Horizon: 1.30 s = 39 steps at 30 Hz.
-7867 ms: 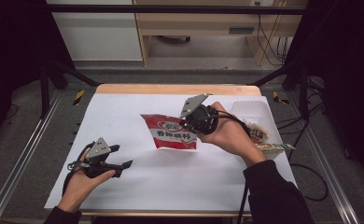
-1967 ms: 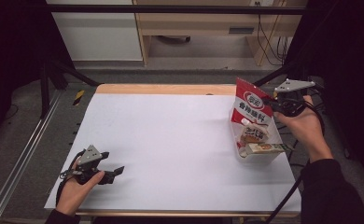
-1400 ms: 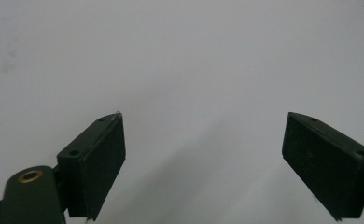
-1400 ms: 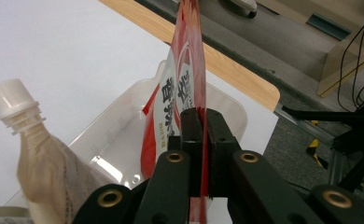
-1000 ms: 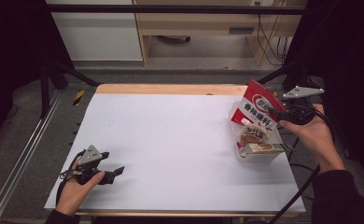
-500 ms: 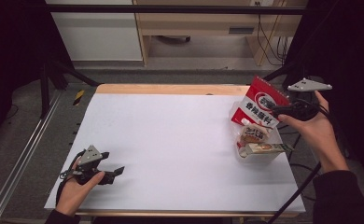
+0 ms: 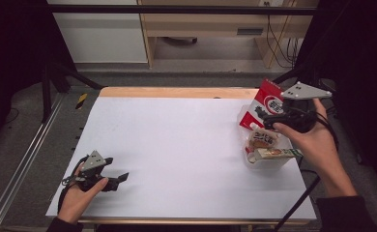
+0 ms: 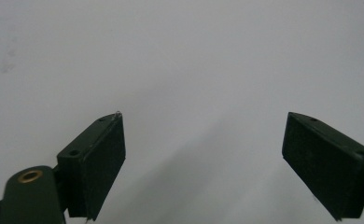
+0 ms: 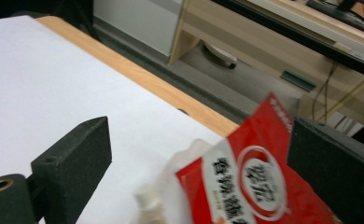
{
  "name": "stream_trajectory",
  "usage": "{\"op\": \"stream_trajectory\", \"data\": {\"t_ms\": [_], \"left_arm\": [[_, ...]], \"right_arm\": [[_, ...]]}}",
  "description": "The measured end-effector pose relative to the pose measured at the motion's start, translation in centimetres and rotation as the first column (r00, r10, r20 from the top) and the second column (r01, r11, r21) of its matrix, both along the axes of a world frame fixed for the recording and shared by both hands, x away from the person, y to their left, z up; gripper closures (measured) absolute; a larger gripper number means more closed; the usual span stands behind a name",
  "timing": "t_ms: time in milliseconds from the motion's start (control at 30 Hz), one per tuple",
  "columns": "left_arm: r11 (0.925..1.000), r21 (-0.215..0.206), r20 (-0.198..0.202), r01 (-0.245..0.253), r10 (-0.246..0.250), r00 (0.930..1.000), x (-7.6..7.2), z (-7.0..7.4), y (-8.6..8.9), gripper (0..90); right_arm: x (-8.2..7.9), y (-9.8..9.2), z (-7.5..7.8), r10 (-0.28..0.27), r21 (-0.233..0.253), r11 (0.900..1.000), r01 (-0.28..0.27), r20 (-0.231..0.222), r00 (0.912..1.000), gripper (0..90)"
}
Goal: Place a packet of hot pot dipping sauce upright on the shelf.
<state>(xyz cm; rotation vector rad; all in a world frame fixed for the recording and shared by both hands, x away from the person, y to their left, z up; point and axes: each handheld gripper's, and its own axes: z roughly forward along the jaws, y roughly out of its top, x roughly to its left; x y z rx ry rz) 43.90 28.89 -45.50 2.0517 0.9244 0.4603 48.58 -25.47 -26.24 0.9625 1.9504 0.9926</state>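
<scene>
right gripper (image 7: 268,122): released, jaws wide | red packet (image 7: 263,105): upright at table (image 7: 177,145) far-right edge | left gripper (image 7: 119,180): released, near-left edge

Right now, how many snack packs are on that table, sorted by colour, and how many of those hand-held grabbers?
Red and white packs: 1, the red pouch, between the right gripper jaws.
Brown round packs: 1, the round snack.
Green and cream packs: 1, the green box.
Grippers: 2, counting the left gripper.
Total: 5.
</scene>
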Motion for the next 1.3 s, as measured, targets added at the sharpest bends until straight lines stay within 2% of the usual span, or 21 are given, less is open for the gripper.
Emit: {"op": "stream_trajectory", "data": {"t_ms": [100, 200, 533, 900, 1033, 1200, 1300], "left_arm": [[1.0000, 0.002, 0.004, -0.004, 0.004, 1.0000, 0.0, 0.1, 0.1, 13.1], [0.9999, 0.005, 0.009, -0.009, 0.009, 0.9999, -0.1, 0.1, 0.1, 13.1], [0.9998, 0.003, 0.010, -0.020, 0.019, 0.9998, -0.1, 0.1, 0.1, 9.3], [0.9996, -0.001, 0.014, -0.028, 0.028, 0.9995, 0.0, 0.2, 0.2, 6.5], [0.9996, -0.006, 0.015, -0.028, 0.028, 0.9995, -0.1, 0.2, 0.2, 6.2], [0.9998, -0.004, 0.022, -0.020, 0.020, 0.9995, -0.1, 0.2, 0.2, 5.1], [0.9996, -0.006, 0.023, -0.028, 0.028, 0.9993, -0.1, 0.2, 0.2, 4.7]], "right_arm": [[-0.6, 1.7, -0.1, 0.012, -0.006, 1.000, -0.012, -0.029, 0.9995, 7.1], [-1.0, 3.0, -0.4, 0.034, 0.020, 0.999, -0.033, -0.054, 0.9980, 6.9], [-2.3, 5.7, -1.3, 0.067, 0.025, 0.998, -0.066, -0.076, 0.9948, 6.5], [-3.9, 7.8, -2.5, 0.117, 0.031, 0.993, -0.115, -0.077, 0.9901, 6.3], [-5.0, 8.2, -3.4, 0.138, 0.072, 0.988, -0.133, -0.057, 0.9888, 7.8], [-5.8, 8.6, -4.6, 0.148, 0.071, 0.987, -0.143, -0.077, 0.9860, 7.5], [-6.3, 8.7, -5.5, 0.137, 0.082, 0.988, -0.130, -0.077, 0.9876, 8.5]]}}
